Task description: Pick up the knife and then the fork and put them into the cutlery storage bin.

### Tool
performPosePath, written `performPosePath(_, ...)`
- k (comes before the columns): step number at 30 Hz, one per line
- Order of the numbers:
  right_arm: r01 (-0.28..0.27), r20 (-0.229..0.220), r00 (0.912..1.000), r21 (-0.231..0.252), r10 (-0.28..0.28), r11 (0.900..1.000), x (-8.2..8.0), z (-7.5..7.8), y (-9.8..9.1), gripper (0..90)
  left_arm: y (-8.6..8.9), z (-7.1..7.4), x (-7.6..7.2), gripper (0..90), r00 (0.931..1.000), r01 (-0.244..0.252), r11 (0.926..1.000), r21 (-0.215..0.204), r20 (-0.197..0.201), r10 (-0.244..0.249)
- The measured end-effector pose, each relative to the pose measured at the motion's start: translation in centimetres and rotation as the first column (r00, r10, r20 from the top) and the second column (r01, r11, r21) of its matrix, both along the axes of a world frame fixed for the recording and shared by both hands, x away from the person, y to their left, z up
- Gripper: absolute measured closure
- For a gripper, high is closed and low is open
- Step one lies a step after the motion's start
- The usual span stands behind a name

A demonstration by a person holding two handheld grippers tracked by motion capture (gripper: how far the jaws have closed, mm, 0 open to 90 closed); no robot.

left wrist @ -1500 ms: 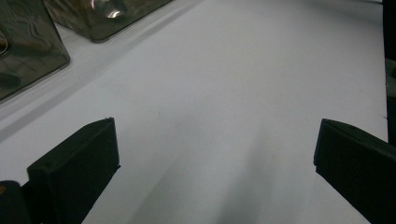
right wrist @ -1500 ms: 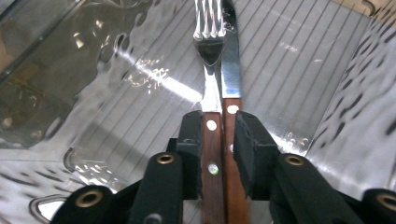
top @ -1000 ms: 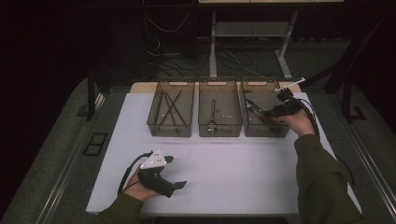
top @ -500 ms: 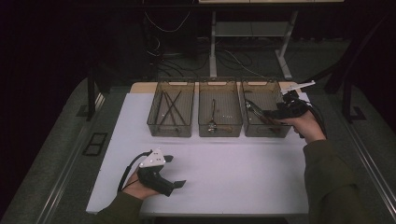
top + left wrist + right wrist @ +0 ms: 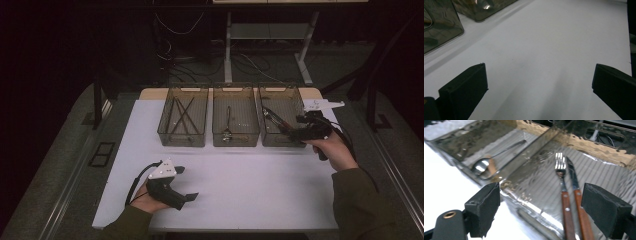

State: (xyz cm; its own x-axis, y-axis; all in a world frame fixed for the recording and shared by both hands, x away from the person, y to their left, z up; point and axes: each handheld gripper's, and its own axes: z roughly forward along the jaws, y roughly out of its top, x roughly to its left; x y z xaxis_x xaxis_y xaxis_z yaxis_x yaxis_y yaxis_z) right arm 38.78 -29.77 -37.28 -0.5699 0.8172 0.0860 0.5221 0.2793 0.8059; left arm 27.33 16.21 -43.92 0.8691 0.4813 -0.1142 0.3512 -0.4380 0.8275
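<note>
Three clear bins stand in a row at the back of the white table. A fork and a knife with wooden handles lie side by side in the right bin. The fork and knife point their handles at my right gripper. That gripper hovers at the bin's near right corner; its jaws have just been opening and nothing is between its pads. The middle bin holds a spoon. My left gripper rests open on the near left of the table, and the gripper is empty.
The left bin holds several thin dark sticks. Bare white tabletop stretches between the bins and the front edge. Dark floor, table legs and cables lie beyond the table's far edge.
The right hand has drawn back from over the right bin toward the near right. The left hand and gripper have stayed put.
</note>
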Motion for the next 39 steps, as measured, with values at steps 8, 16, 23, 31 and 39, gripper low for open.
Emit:
performPosePath(8, -0.053, 0.039, 0.9979, 0.001, 0.052, 0.9986, -3.1, -0.6, 0.8, 15.7, 0.0, 0.0, -0.1, 0.0, 1.0000, 0.001, 1.0000, 0.005, 0.001, -0.001)
performPosePath(16, -0.102, 0.050, 0.9935, -0.010, 0.102, 0.9947, -6.0, -2.4, 0.9, 15.7, 0.0, 0.0, -0.1, 0.0, 1.0000, -0.006, 0.9999, 0.010, 0.003, 0.006)
performPosePath(23, -0.118, 0.040, 0.9921, -0.006, 0.119, 0.9929, -7.7, -3.8, 1.0, 15.7, 0.0, 0.1, -0.2, 0.0, 1.0000, -0.007, 0.9999, 0.010, 0.005, 0.007)
performPosePath(31, -0.128, 0.037, 0.9912, 0.009, 0.127, 0.9918, -9.7, -5.2, 1.2, 15.7, 0.1, 0.1, -0.3, 0.0, 0.9999, -0.007, 0.9999, 0.007, 0.007, 0.007)
performPosePath(39, -0.135, 0.025, 0.9905, -0.006, 0.135, 0.9908, -11.7, -6.2, 1.3, 15.7, 0.0, 0.1, -0.3, 0.0, 0.9999, -0.002, 0.9999, 0.012, 0.010, 0.002)
